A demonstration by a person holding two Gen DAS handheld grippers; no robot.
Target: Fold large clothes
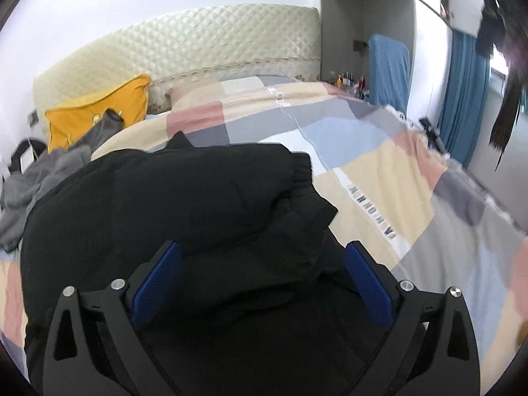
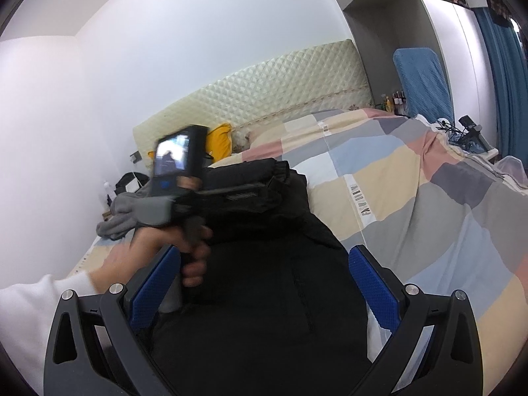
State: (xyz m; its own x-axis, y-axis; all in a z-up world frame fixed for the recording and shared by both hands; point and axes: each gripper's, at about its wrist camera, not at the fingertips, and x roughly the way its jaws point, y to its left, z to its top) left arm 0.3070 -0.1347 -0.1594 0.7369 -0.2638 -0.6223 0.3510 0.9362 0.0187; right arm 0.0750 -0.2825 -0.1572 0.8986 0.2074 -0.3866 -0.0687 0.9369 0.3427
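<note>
The left gripper (image 1: 262, 252) stands released, its blue pads wide apart over the black jacket (image 1: 171, 211). The right gripper (image 2: 264, 259) is also released above it. The jacket lies bunched on the patchwork quilt (image 1: 373, 151) of the bed; farther back is a yellow pillow (image 1: 99, 112).

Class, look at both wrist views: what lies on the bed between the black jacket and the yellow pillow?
A crumpled grey garment lies between the black jacket and the yellow pillow, clearest in the left wrist view.

Left tongs (image 1: 262, 275) agape over black jacket (image 1: 171, 204) (on bed (image 1: 379, 165)).
</note>
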